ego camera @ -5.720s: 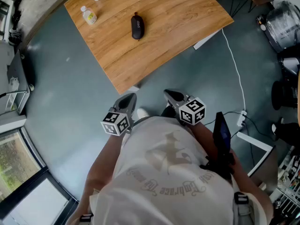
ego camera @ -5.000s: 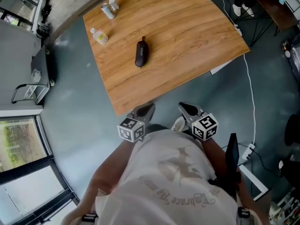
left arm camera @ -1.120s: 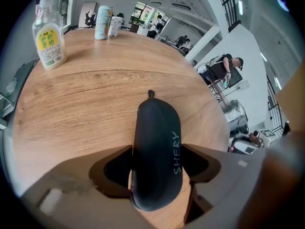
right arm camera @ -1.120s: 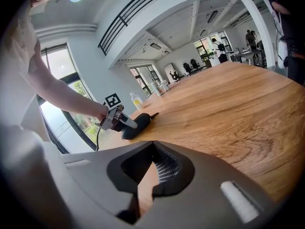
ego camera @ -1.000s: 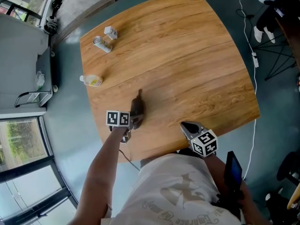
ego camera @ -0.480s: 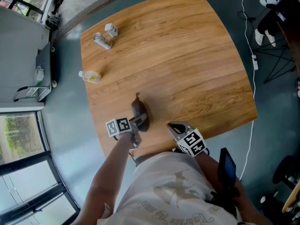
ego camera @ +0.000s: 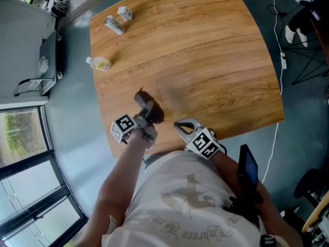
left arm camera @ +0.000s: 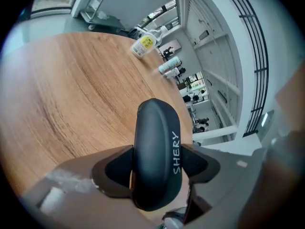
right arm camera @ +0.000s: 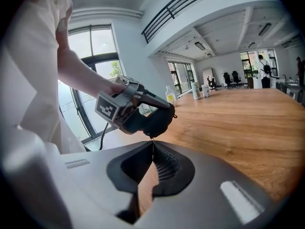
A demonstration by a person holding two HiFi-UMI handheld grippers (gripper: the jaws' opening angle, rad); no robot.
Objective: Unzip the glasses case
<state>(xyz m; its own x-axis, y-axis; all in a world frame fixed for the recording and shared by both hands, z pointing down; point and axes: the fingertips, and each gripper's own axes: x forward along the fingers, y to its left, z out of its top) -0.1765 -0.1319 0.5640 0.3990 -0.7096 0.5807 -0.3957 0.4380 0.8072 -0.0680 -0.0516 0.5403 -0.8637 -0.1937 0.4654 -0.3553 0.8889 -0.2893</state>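
Note:
The black oval glasses case [ego camera: 146, 106], printed SHERY, stands on its edge near the front of the wooden table [ego camera: 205, 60]. My left gripper [ego camera: 145, 119] is shut on its near end. In the left gripper view the case [left arm camera: 155, 142] fills the gap between the two pads of the left gripper [left arm camera: 157, 168]. My right gripper [ego camera: 181, 125] is shut and holds nothing, a short way right of the case. In the right gripper view its tips [right arm camera: 151, 147] sit just under the case [right arm camera: 155, 119], which the left gripper [right arm camera: 125, 107] holds. Any zip pull is too small to make out.
A small yellow-labelled bottle [ego camera: 99, 63], a lying bottle [ego camera: 113, 24] and a small white box [ego camera: 124, 13] sit at the table's far left corner. The table's front edge [ego camera: 169, 147] is right by the person's body. A phone [ego camera: 247, 168] hangs at the hip.
The left gripper has closed on the case and turned it, drawing it towards the front edge. The right gripper has moved left, closer to the case. Earlier, the person walked up to the table.

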